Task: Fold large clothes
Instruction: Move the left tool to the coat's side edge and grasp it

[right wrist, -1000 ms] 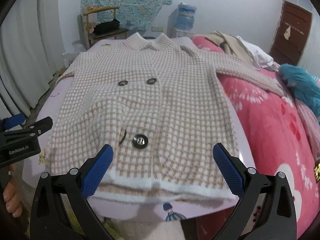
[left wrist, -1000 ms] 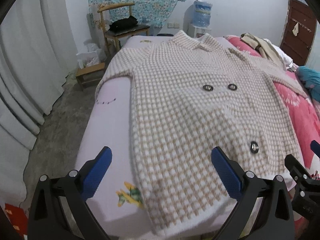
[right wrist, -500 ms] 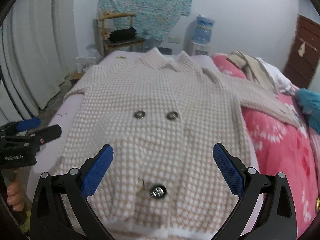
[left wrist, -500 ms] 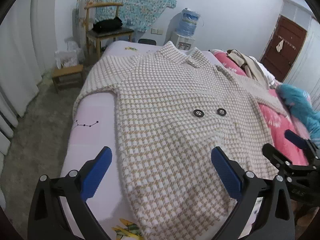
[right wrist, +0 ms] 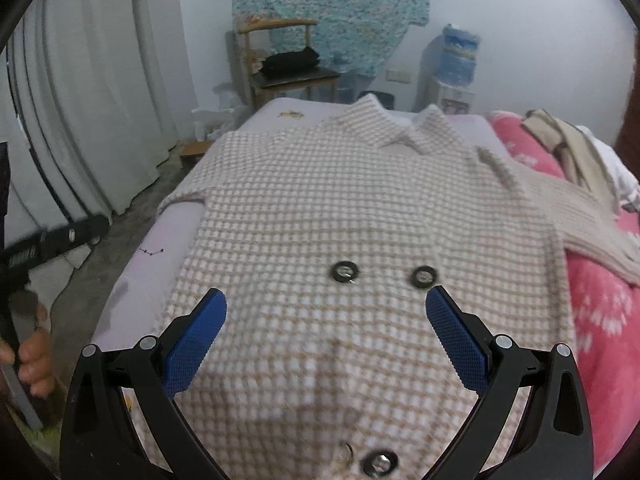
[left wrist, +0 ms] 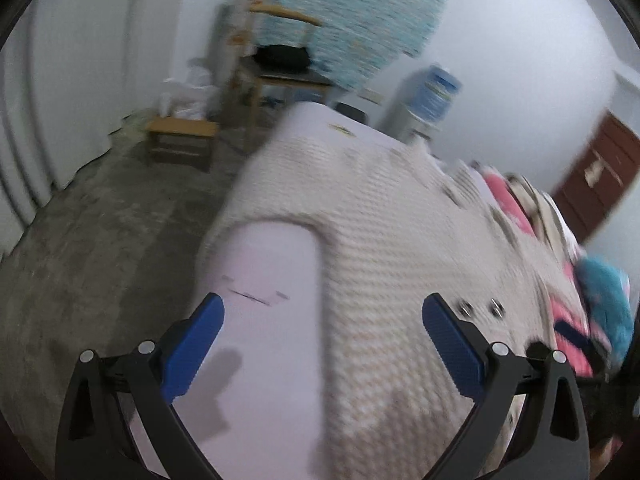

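Note:
A beige and white checked knit coat (right wrist: pixel 360 208) lies flat, front up, on the bed, collar at the far end, with dark buttons (right wrist: pixel 345 271). In the blurred left wrist view the coat (left wrist: pixel 400 264) fills the right half and its left sleeve runs toward the bed's left edge. My left gripper (left wrist: pixel 322 334) is open and empty above the lilac sheet beside the coat's left side. My right gripper (right wrist: pixel 326 326) is open and empty above the coat's middle, just below the two upper buttons. The left gripper also shows at the left edge of the right wrist view (right wrist: pixel 48 240).
The bed has a lilac sheet (right wrist: pixel 160 248) and a pink flowered quilt (right wrist: pixel 600 320) on the right with clothes piled on it. A wooden chair (right wrist: pixel 280 68), a low stool (left wrist: pixel 180 136) and a water dispenser (right wrist: pixel 456 64) stand beyond the bed. White curtains hang at left.
Both grippers have moved forward over the bed toward the collar. The left gripper has swung left toward the sleeve and bed edge, blurring its view. Both stay open.

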{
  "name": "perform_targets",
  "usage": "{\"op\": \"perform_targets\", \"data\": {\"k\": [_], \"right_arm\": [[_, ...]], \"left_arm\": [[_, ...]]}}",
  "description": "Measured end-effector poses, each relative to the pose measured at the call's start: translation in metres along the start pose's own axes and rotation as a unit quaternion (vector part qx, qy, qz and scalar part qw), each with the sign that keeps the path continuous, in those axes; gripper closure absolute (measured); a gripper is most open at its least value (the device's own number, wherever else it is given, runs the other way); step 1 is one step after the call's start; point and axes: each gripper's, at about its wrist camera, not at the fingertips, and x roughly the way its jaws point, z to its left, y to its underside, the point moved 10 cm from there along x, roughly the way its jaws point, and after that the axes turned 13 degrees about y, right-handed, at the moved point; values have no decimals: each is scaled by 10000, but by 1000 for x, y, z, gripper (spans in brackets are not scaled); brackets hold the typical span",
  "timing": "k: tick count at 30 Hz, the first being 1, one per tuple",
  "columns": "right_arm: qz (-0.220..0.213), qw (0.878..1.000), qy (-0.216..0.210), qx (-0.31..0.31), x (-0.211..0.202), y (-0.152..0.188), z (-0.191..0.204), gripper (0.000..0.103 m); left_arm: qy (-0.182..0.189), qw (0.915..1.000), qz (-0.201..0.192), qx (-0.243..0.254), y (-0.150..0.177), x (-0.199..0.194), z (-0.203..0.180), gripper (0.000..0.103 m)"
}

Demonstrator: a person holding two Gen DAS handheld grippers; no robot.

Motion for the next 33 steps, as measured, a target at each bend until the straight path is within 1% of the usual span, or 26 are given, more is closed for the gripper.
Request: {"op": "perform_targets", "data": {"k": [2, 4, 5, 7, 8, 9, 10, 11, 12, 13, 14, 15, 17, 19, 21, 22, 23, 25, 26, 28, 29, 31, 32, 33], "right_arm": [[43, 9999, -68, -67, 8, -2, 8, 7], [94, 9998, -145, -139, 16, -3, 17, 7], [109, 9997, -169, -169, 19, -3, 20, 7], [170, 9993, -219, -234, 28, -5, 27, 7], [198, 9992, -233, -252, 32, -4, 30, 7], [233, 9991, -252, -267, 35, -4, 32, 7], [274, 9989, -276, -273, 39, -3, 34, 7], [324, 9986, -301, -273, 42, -1, 36, 7], [362, 9985, -308, -278, 46, 0, 37, 7], [412, 9983, -318, -278, 50, 2, 38, 7], [453, 9981, -314, -282, 56, 3, 38, 7], [482, 9980, -313, -278, 57, 4, 39, 7], [533, 9978, -315, -258, 61, 5, 37, 7], [569, 9977, -289, -244, 66, 5, 35, 7], [593, 9976, -275, -222, 69, 5, 34, 7], [615, 9975, -273, -207, 71, 5, 33, 7], [638, 9974, -272, -187, 73, 6, 33, 7], [679, 9972, -264, -162, 76, 7, 32, 7], [703, 9971, -256, -154, 78, 8, 31, 7], [734, 9969, -235, -151, 81, 9, 29, 7], [750, 9968, -218, -146, 82, 9, 28, 7], [761, 9968, -192, -125, 81, 11, 26, 7], [762, 9969, -176, -111, 82, 11, 24, 7], [762, 9969, -168, -99, 83, 10, 23, 7]], "left_arm": [[-147, 9990, -119, -398, -11, 1, 31, 5], [-189, 9963, -182, -824, -19, 4, 60, 5], [-163, 9933, -177, -1132, -22, 7, 78, 5], [26, 9859, -128, -1670, -26, 17, 104, 6], [159, 9784, -59, -2063, -25, 24, 119, 6], [414, 9681, -17, -2472, -25, 33, 132, 7], [631, 9595, 15, -2745, -24, 39, 140, 7], [866, 9439, 106, -3186, -20, 50, 151, 7], [1112, 9246, 179, -3639, -15, 62, 161, 7], [1327, 9102, 217, -3918, -11, 70, 165, 7], [1538, 8878, 338, -4324, -6, 82, 175, 7], [1590, 8736, 417, -4580, 0, 91, 180, 7], [1675, 8495, 583, -4968, 11, 110, 195, 7], [1660, 8328, 686, -5237, 18, 124, 200, 7], [1891, 8072, 727, -5544, 20, 139, 206, 7], [2024, 7885, 734, -5761, 21, 147, 211, 7], [2107, 7748, 728, -5916, 21, 153, 216, 7], [2245, 7552, 671, -6122, 22, 166, 224, 7], [2249, 7488, 649, -6201, 22, 170, 228, 7], [2220, 7400, 609, -6320, 20, 179, 235, 7], [2210, 7396, 587, -6330, 18, 181, 237, 7], [2080, 7471, 528, -6291, 10, 186, 241, 15], [2010, 7489, 503, -6295, 10, 184, 242, 25], [1919, 7508, 476, -6303, 7, 183, 244, 41]]}}
